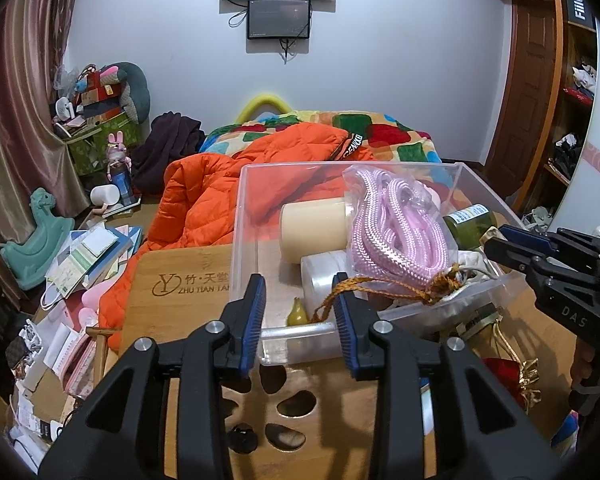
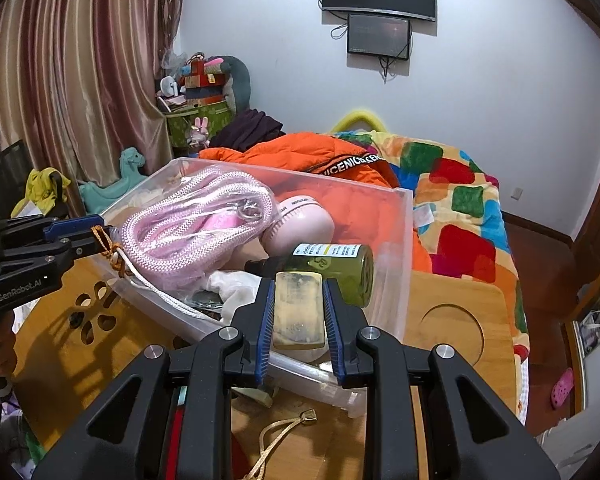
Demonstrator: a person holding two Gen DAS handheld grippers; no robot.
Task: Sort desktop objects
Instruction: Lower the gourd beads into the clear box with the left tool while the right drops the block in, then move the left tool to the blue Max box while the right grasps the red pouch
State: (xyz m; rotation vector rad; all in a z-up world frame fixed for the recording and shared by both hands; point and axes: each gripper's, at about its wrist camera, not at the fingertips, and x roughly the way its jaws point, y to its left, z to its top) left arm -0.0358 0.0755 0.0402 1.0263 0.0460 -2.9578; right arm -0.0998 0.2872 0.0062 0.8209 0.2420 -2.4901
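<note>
Desktop objects are mostly gathered already in the clear plastic bin (image 1: 476, 184) on the bamboo table (image 1: 180, 276): a bagged pink rope (image 1: 396, 232), a cream cylinder (image 1: 312, 228), a roll of clear tape (image 1: 324, 284), a green bottle (image 2: 340, 272) and a pink round case (image 2: 300, 224) lie inside. The right gripper (image 2: 299, 312) is clamped on a yellowish rectangular block (image 2: 299, 308), held just over the bin's near wall at 6 o'clock in its view, seemingly about to go in. The left gripper (image 1: 300, 312) stands part-open at the bin's near edge, an orange braided cord (image 1: 340, 292) running between its fingers; whether it pinches the cord cannot be told. Left outside, by the look of it: a gold tassel cord (image 2: 276, 436) at 6 o'clock and a red pouch with gold ribbon (image 1: 512, 372) at 4 o'clock
</note>
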